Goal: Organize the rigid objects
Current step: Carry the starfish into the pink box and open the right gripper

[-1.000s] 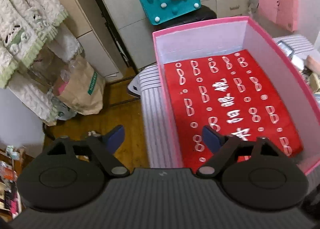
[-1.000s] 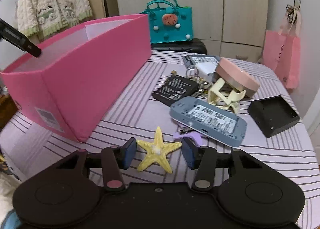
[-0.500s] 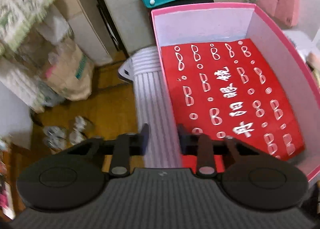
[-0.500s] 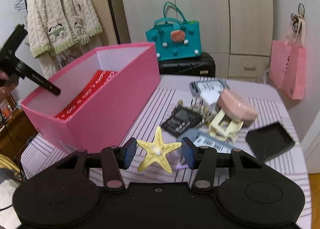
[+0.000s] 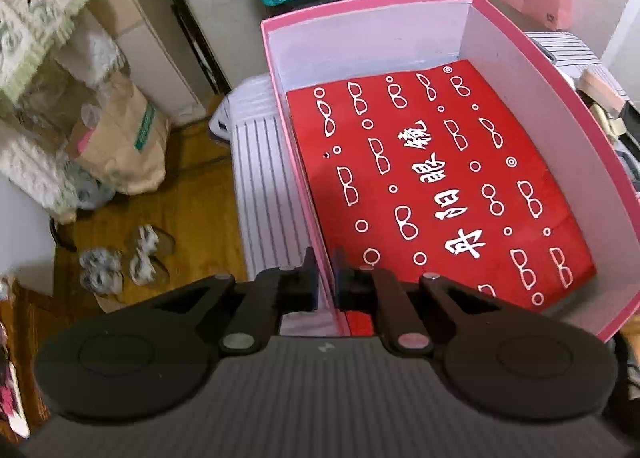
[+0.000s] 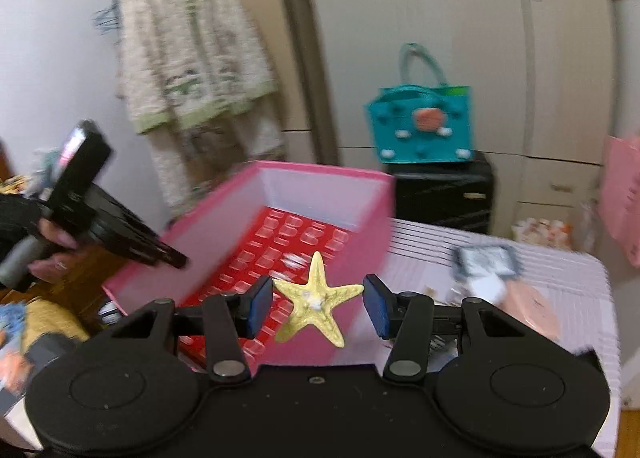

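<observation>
A table with a striped cloth holds a big pink cardboard box. The left gripper has its fingers pinched on the box's near wall. The right gripper grips a yellow starfish, up above the box.

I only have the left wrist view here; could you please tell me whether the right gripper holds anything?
Observer: Yes, the right gripper holds a yellow starfish between its pads.
Operator: Thank you. Where is it relative to the box?
Observer: Off the table, in front of the box's open top in the right wrist view; whether it is over the rim, I cannot tell.
Operator: Is anything left on the table?
Observer: Yes, a grey device and a round pink case lie beside the box, both blurred.
</observation>
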A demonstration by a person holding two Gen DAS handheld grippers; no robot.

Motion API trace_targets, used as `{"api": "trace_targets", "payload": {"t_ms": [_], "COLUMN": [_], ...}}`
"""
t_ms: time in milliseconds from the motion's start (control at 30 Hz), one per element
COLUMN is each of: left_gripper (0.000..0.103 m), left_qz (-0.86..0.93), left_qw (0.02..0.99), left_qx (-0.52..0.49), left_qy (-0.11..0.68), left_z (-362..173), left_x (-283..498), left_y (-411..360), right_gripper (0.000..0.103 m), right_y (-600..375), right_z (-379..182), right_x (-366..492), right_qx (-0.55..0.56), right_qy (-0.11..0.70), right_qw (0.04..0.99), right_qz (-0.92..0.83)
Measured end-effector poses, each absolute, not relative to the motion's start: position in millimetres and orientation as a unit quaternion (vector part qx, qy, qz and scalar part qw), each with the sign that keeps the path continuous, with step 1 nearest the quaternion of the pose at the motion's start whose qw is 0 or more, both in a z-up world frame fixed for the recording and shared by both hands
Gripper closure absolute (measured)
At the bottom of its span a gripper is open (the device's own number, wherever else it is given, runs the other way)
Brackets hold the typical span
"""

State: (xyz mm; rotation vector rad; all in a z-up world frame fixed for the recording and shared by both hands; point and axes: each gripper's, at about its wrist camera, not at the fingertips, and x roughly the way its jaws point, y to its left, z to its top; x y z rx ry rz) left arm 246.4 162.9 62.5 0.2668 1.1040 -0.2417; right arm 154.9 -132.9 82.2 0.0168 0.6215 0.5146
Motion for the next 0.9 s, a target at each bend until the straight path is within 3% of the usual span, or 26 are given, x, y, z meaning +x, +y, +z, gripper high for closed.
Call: {"api": "trace_targets", "payload": {"t_ms": [267, 500, 900], "left_gripper": [0.095, 0.094, 0.094], "left_qz": [-0.12, -0.123, -0.119], "left_qw": [0.822, 0.822, 0.826], "left_qx": [0.093, 0.073, 0.058], "left_qy": [0.549, 0.552, 0.549], "left_z": [69, 66, 65], "left_x": [252, 254, 252], "left_y": [165, 174, 173], "right_gripper": [0.048, 0.048, 0.048], "right_y": [-64, -3, 39], "right_z": [91, 58, 15], "right_x": [219, 292, 354], "right_qx": [0.007, -0.022, -0.055], "right_qy": [0.392, 0.475, 0.507], "right_qw": [0.855, 0.815, 0.794], "right_qz": [0.341, 0.33, 0.332]}}
